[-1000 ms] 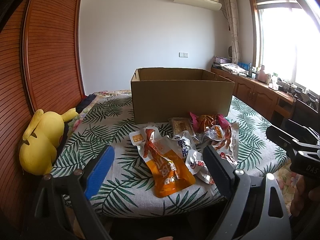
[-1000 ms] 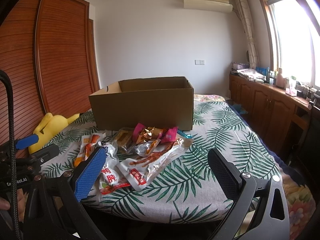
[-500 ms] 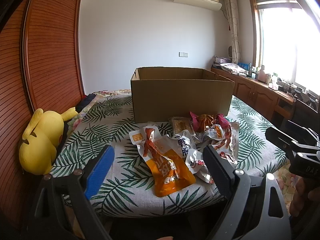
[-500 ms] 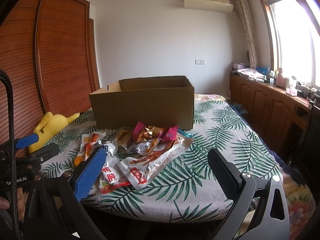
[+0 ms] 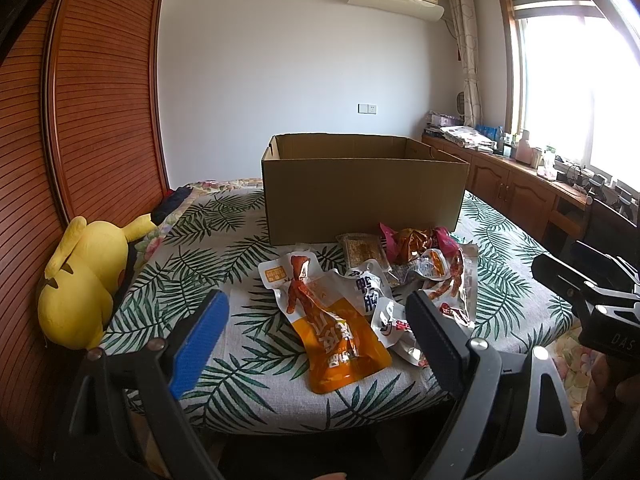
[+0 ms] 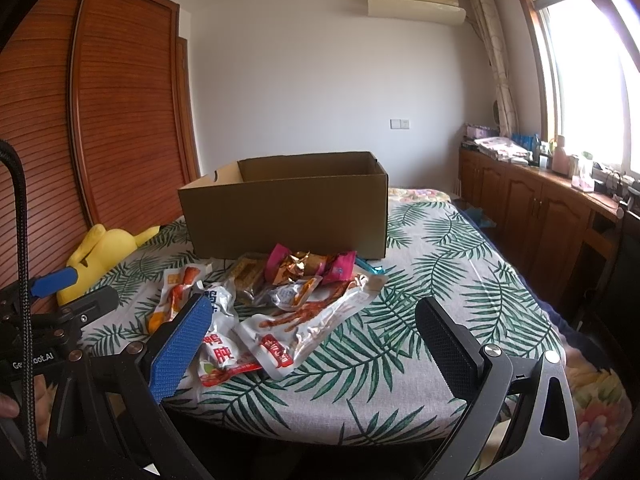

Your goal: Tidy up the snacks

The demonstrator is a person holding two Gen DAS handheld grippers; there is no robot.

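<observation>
A pile of snack packets lies on the leaf-print bed in front of an open cardboard box (image 5: 364, 192), which also shows in the right wrist view (image 6: 288, 212). Nearest is an orange packet (image 5: 336, 332), with white packets (image 6: 304, 324) and a pink and gold packet (image 6: 308, 266) beside it. My left gripper (image 5: 320, 340) is open and empty, held short of the bed's near edge before the orange packet. My right gripper (image 6: 312, 344) is open and empty, before the white packets.
A yellow plush toy (image 5: 80, 280) lies at the bed's left edge beside a wooden wardrobe (image 5: 80, 120). Wooden cabinets (image 6: 540, 208) with clutter run along the right wall under a window. The leaf-print cover (image 6: 440, 272) lies bare to the right of the pile.
Both grippers have edged slightly towards the snack pile. Both stay open. Nothing on the bed has moved.
</observation>
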